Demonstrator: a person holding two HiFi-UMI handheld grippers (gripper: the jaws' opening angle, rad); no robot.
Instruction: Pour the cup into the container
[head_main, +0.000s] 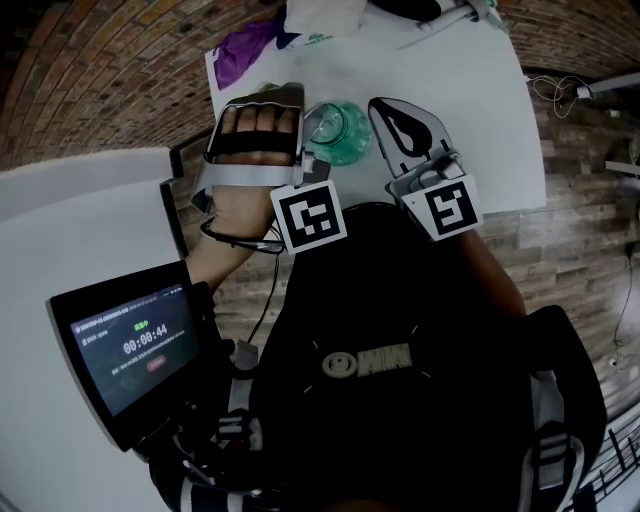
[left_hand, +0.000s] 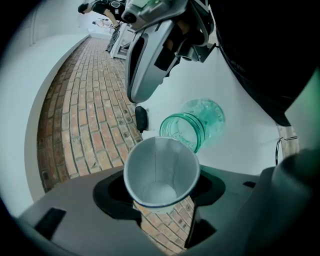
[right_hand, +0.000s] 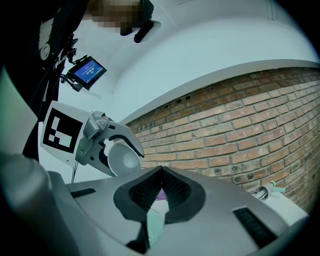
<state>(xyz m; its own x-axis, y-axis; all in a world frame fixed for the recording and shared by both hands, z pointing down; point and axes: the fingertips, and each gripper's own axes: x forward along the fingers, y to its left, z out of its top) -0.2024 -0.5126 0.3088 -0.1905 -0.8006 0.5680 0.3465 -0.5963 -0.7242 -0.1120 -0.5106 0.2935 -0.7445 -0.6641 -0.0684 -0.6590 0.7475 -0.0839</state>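
Note:
My left gripper (left_hand: 161, 187) is shut on a white paper cup (left_hand: 161, 172). The cup's mouth faces the camera and its inside looks empty. Just beyond the cup a teal glass jar (left_hand: 192, 125) stands on the white table (left_hand: 240, 85), its open mouth toward the cup. In the head view the jar (head_main: 340, 130) sits between my left gripper (head_main: 262, 100) and my right gripper (head_main: 388, 108), and the hand hides the cup. My right gripper (right_hand: 160, 172) is shut with nothing in it, beside the jar. Its view shows the left gripper (right_hand: 107, 142) with the cup (right_hand: 122, 157).
A purple cloth (head_main: 245, 50) and a white bag (head_main: 320, 20) lie at the table's far end. A small black object (left_hand: 141, 118) sits at the table (head_main: 480, 120) edge. A lit screen (head_main: 135, 350) is at the lower left. Brick floor surrounds the table.

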